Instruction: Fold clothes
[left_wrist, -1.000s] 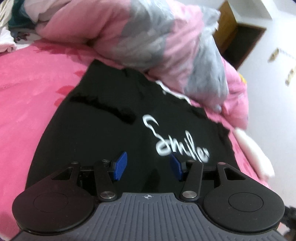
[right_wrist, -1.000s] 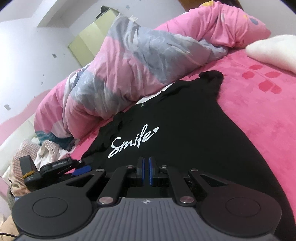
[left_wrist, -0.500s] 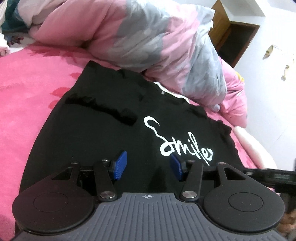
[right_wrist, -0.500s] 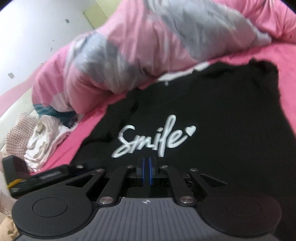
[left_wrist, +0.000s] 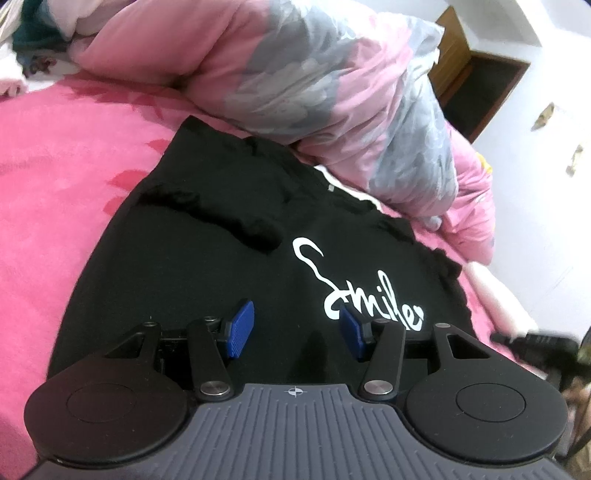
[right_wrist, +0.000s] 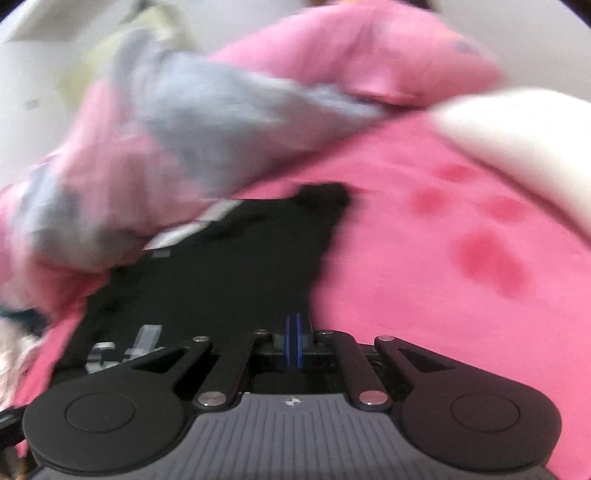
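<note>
Black T-shirt (left_wrist: 207, 280) lies spread face-up on the pink bedsheet (left_wrist: 55, 206), white "Smile" print (left_wrist: 369, 295) showing, directly ahead of and under both grippers. Collar end sits far from the left gripper (left_wrist: 297, 334), tucked against the pink-grey duvet (left_wrist: 332, 92). One sleeve (left_wrist: 210, 216) lies doubled inward over the chest, ahead and left of the left gripper's tips.

Left gripper: fingers spread wide, nothing between them, hovering over the lower body of the shirt.
Right gripper (right_wrist: 294, 347): blue pads pressed together, no cloth visibly caught. Its view is heavily motion-blurred; shirt's right edge and right sleeve (right_wrist: 325, 197) ahead of it, bare sheet to its right.

Scene fits either a shirt with one sleeve folded in on purpose or one merely laid out with a rumpled sleeve; can't settle which.

Risks from here:
- Duvet overlaps the collar zone. Any pull toward the grippers may drag it or hold the neckline down, skewing the fold.
- Plush sheet: a low pinch could grab sheet with shirt.
- Thin, limp fabric: single-layer grab would bunch the cloth.
- Right gripper's fast motion makes for sloppy edge placement.
</note>
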